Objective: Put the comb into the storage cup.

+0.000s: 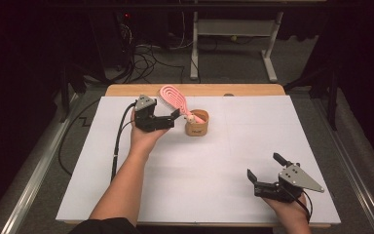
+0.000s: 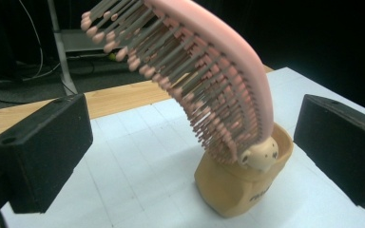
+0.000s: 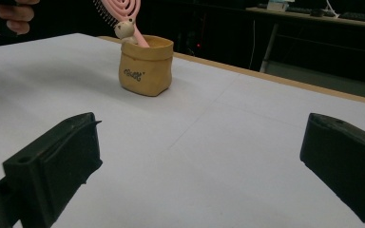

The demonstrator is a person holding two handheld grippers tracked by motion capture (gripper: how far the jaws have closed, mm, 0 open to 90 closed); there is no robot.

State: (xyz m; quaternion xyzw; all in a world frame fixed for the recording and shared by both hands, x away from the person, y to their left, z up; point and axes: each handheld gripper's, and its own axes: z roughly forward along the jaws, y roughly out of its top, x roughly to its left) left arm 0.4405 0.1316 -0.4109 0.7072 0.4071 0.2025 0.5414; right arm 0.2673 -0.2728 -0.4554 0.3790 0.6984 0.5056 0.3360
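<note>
A pink hairbrush stands handle-down in a small tan pouch-shaped cup at the far middle of the white-covered table, its head leaning left and back. My left gripper is just left of the cup, open, with its jaws pointing at the brush. In the left gripper view the brush arches between the wide-apart jaws without touching either pad, above the cup. A cream perforated knob sits at the cup's rim. My right gripper rests near the front right, open, with nothing between its jaws.
The white sheet covers most of the table; a wooden edge shows along the far side. Beyond it are floor cables and a white desk frame. The right gripper view shows the cup far off on the left.
</note>
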